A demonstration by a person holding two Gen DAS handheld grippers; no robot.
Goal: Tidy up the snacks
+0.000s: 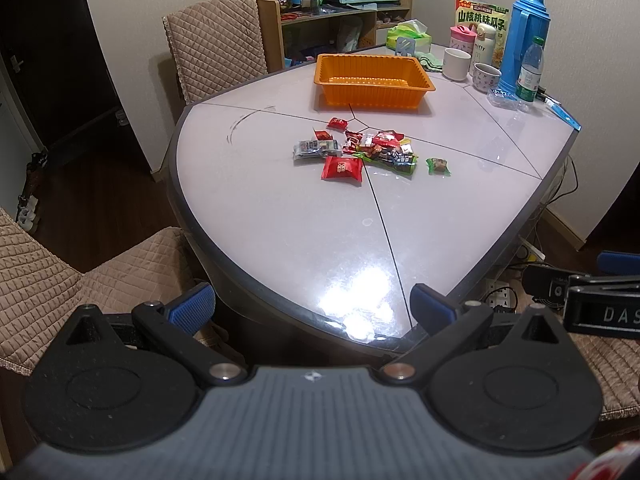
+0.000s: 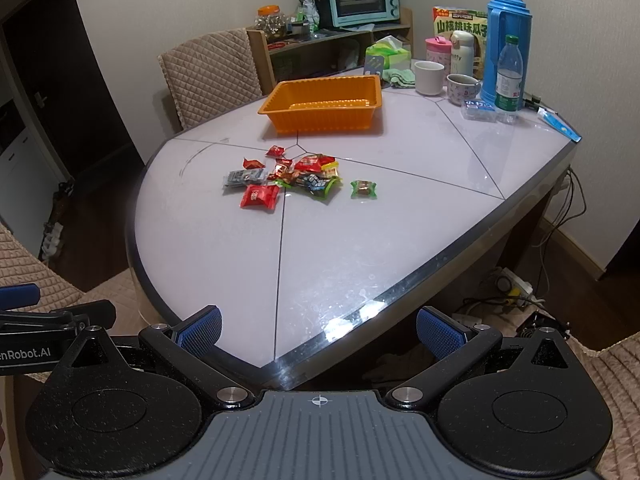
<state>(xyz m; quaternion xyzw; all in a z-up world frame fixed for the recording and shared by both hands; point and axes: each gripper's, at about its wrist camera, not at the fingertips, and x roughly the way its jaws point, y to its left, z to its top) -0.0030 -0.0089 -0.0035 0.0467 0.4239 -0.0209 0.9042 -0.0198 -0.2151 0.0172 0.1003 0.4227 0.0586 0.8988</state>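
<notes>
Table (image 2: 400,240) near edge bare, snacks (image 2: 296,178) midway

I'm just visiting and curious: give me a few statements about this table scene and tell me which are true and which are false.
1. The orange tray holds no snacks. True.
2. The snacks are piled inside the tray. False: they lie on the table, in front of the tray.
3. One green-wrapped snack lies apart from the pile. True.
4. The left gripper is shut on a red packet. False: its fingers are wide open with nothing between them.
5. The right gripper is open, at the table's near edge. True.
6. The blue flask lies on its side. False: it stands upright.
</notes>
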